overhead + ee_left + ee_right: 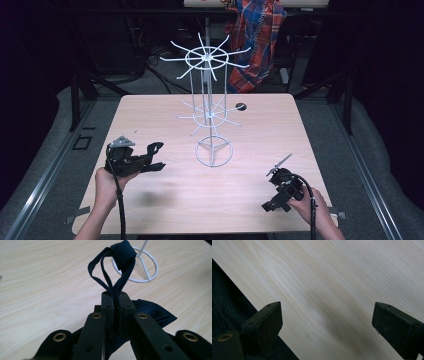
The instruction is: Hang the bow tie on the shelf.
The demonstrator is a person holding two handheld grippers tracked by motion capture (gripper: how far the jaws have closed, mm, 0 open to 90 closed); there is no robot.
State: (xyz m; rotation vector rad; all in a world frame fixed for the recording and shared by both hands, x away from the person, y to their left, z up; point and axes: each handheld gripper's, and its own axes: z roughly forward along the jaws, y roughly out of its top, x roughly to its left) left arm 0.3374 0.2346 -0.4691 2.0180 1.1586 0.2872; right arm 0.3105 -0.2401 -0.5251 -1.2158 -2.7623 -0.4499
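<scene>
Left gripper [113, 300] pinching a navy strap [110, 270] (near the wire rack [210, 110]) — right gripper [327, 322] spread wide.

Dark lab: railed floor [45, 170], cables [150, 65]

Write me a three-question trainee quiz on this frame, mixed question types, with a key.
1. True or false: the left gripper has its jaws shut on the dark blue fabric piece.
2. How do the right gripper jaws stand? A) shut on a cloth B) apart over bare table C) round a rack arm
3. Fill in: the white wire rack stands on a ring-shaped ____.

Key: 1 true; 2 B; 3 base.
</scene>
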